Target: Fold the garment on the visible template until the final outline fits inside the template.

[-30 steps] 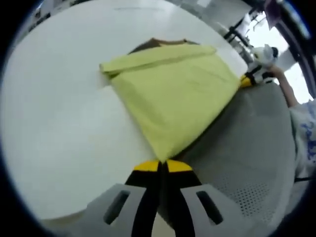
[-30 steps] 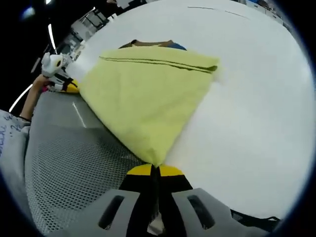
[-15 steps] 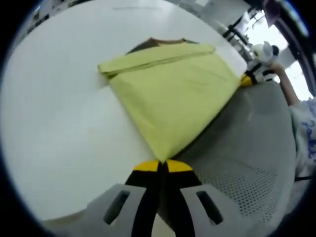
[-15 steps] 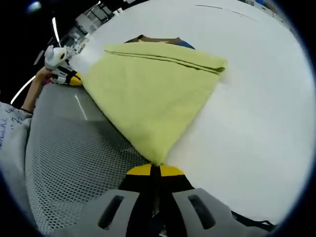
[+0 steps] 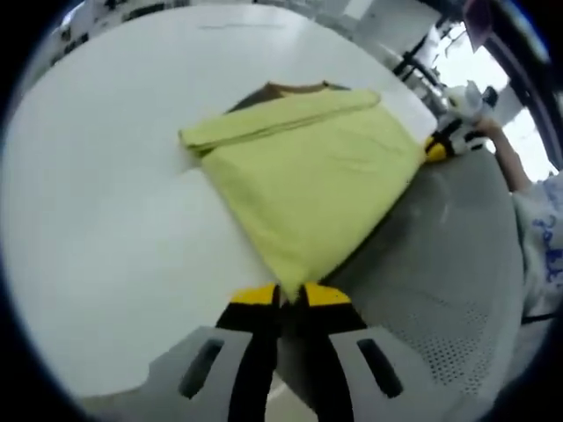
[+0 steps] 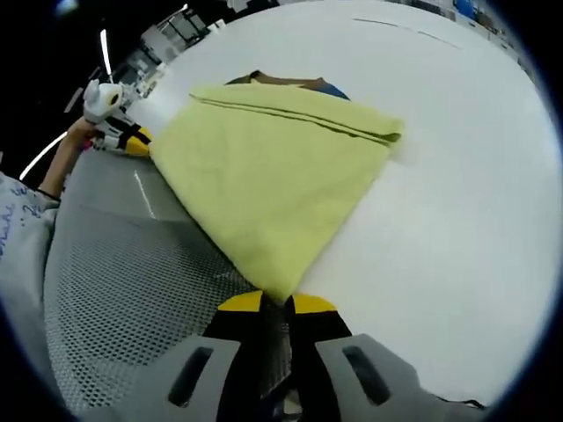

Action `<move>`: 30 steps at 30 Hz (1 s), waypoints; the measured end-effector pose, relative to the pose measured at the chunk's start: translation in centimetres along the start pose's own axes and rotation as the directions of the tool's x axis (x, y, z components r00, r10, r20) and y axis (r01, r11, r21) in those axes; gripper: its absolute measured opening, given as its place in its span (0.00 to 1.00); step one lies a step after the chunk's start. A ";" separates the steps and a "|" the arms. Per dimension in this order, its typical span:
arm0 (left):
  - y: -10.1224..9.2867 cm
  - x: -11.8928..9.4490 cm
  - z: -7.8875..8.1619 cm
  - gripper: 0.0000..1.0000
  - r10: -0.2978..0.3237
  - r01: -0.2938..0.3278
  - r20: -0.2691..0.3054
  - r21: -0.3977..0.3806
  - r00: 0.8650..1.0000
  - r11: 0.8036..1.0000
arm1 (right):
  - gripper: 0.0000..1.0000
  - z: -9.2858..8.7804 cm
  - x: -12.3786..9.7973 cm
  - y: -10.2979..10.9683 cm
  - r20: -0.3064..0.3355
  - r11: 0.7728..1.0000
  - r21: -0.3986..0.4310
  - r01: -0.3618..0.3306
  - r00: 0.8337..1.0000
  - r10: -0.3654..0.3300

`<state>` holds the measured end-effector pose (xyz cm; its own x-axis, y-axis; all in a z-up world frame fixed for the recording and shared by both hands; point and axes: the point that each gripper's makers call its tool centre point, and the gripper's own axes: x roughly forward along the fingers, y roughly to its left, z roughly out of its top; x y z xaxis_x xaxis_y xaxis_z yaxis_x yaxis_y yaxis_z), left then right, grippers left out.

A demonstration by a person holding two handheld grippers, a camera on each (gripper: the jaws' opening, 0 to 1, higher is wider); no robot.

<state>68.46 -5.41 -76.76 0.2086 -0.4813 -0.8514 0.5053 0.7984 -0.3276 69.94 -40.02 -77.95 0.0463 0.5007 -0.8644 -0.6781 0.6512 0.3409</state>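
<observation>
A folded yellow-green garment [image 5: 308,176] lies on the white table [image 5: 106,220], with a narrow fold along its far edge. A brown template edge [image 5: 295,88] peeks out behind it, with a blue bit [image 6: 327,86] beside the brown [image 6: 277,79]. My left gripper [image 5: 290,296] sits at the garment's near corner, jaws slightly apart, the corner tip just ahead of them. My right gripper [image 6: 278,304] stands the same way at the other near corner of the garment [image 6: 273,176]. Each gripper also appears in the other's view, right [image 5: 437,148] and left [image 6: 135,143].
A grey perforated surface [image 5: 440,290] runs along the garment's near edge and spreads between the two grippers [image 6: 132,290]. A person's hand and sleeve [image 5: 528,202] hold the far gripper. Dark stands and equipment [image 5: 422,53] lie beyond the table's rim.
Both pairs of jaws were shut on the garment's near corners and have parted a little. The garment has settled flat and lies slightly farther from each camera.
</observation>
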 end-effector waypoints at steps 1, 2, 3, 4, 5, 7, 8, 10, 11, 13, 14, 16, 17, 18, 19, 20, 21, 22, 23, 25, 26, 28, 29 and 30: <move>-0.1 0.0 0.0 0.00 0.001 -0.001 0.002 0.001 1.000 1.000 | 0.07 0.1 -0.1 0.0 0.005 1.000 0.004 0.002 1.000 -0.002; -0.2 0.0 0.1 0.00 -0.001 0.001 0.000 -0.002 1.000 1.000 | 0.07 0.2 -0.2 0.0 0.010 1.000 0.012 0.000 1.000 0.000; -0.2 0.1 0.1 0.00 -0.003 0.003 -0.004 -0.004 1.000 1.000 | 0.05 0.3 -0.3 0.1 0.016 1.000 0.013 0.000 1.000 0.000; -0.2 0.1 0.0 0.00 -0.004 0.004 -0.008 -0.004 1.000 1.000 | 0.03 0.4 -0.4 0.0 0.024 1.000 0.015 0.003 1.000 -0.003; -0.2 0.2 0.0 0.00 -0.004 0.004 -0.011 -0.007 1.000 1.000 | 0.03 0.5 -0.4 0.1 0.027 1.000 0.016 0.002 1.000 -0.003; -0.2 0.2 -0.1 0.00 -0.005 0.005 -0.017 -0.016 1.000 1.000 | 0.02 0.5 -0.5 0.2 0.025 1.000 0.013 0.003 1.000 -0.003; -0.2 0.2 -0.1 0.00 -0.006 0.005 -0.017 -0.017 1.000 1.000 | 0.02 0.5 -0.5 0.3 0.024 1.000 0.011 0.002 1.000 -0.002; -0.2 0.1 -0.2 0.00 -0.008 0.007 -0.022 -0.022 1.000 1.000 | 0.02 0.4 -0.6 0.4 0.019 1.000 0.010 -0.003 1.000 0.003; -0.2 0.1 -0.2 0.00 -0.007 0.007 -0.025 -0.023 1.000 1.000 | 0.02 0.4 -0.5 0.5 0.017 1.000 0.010 -0.005 1.000 0.005; -0.2 0.1 -0.4 0.00 -0.008 0.007 -0.029 -0.025 1.000 1.000 | 0.02 0.1 -0.4 0.5 0.006 1.000 0.021 -0.010 1.000 0.010; -0.1 0.2 -0.4 0.00 -0.006 0.005 -0.029 -0.026 1.000 1.000 | 0.02 0.0 -0.2 0.3 0.003 1.000 0.027 -0.010 1.000 0.010; -0.1 0.2 -0.5 0.00 -0.003 0.002 -0.031 -0.025 1.000 1.000 | 0.02 -0.1 0.0 0.3 -0.003 0.999 0.034 -0.009 1.000 0.009; 0.1 0.3 -0.6 0.00 0.006 -0.007 -0.040 -0.025 0.999 1.000 | 0.02 -0.3 0.1 0.2 -0.010 0.999 0.040 -0.008 1.000 0.008; 0.1 0.4 -0.7 0.00 0.006 -0.008 -0.044 -0.027 0.999 1.000 | 0.02 -0.3 0.2 0.2 -0.017 0.999 0.044 -0.007 1.000 0.007; 0.1 0.4 -0.7 0.00 0.006 -0.008 -0.045 -0.027 0.999 1.000 | 0.02 -0.4 0.3 0.2 -0.024 0.999 0.047 -0.006 1.000 0.007; 0.1 0.4 -0.7 0.00 0.007 -0.008 -0.045 -0.027 0.999 1.000 | 0.02 -0.5 0.3 0.1 -0.024 0.999 0.048 -0.007 1.000 0.008; 0.1 0.4 -0.7 0.00 0.008 -0.009 -0.046 -0.025 0.999 1.000 | 0.02 -0.5 0.3 0.0 -0.027 0.999 0.049 -0.006 1.000 0.007; 0.1 0.4 -0.7 0.00 0.009 -0.010 -0.046 -0.026 0.999 1.000 | 0.02 -0.6 0.3 -0.1 -0.030 0.998 0.057 -0.005 1.000 0.007; 0.1 0.4 -0.8 0.00 0.008 -0.010 -0.047 -0.029 0.999 1.000 | 0.02 -0.6 0.3 -0.1 -0.033 0.998 0.063 -0.005 0.999 0.007; 0.1 0.5 -0.8 0.00 0.007 -0.009 -0.049 -0.030 0.999 1.000 | 0.02 -0.8 0.4 -0.1 -0.040 0.997 0.072 -0.008 0.999 0.011; 0.1 0.5 -0.9 0.00 0.007 -0.009 -0.052 -0.032 0.999 0.999 | 0.02 -0.8 0.4 -0.2 -0.044 0.997 0.072 -0.009 0.999 0.012; 0.1 0.6 -1.0 0.00 0.008 -0.009 -0.054 -0.032 0.999 0.999 | 0.02 -0.9 0.4 -0.2 -0.048 0.997 0.074 -0.010 0.999 0.013; 0.0 0.7 -1.0 0.00 0.007 -0.009 -0.057 -0.032 0.998 0.999 | 0.02 -1.0 0.5 -0.2 -0.053 0.997 0.074 -0.010 0.998 0.014; 0.0 0.7 -1.1 0.00 0.006 -0.008 -0.061 -0.031 0.998 0.999 | 0.02 -1.1 0.5 -0.2 -0.058 0.997 0.075 -0.015 0.998 0.019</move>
<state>67.68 -5.38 -77.84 0.1598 -0.4535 -0.8768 0.4772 0.8131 -0.3335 69.27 -40.51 -78.83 -0.0091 0.4794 -0.8776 -0.6220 0.6845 0.3803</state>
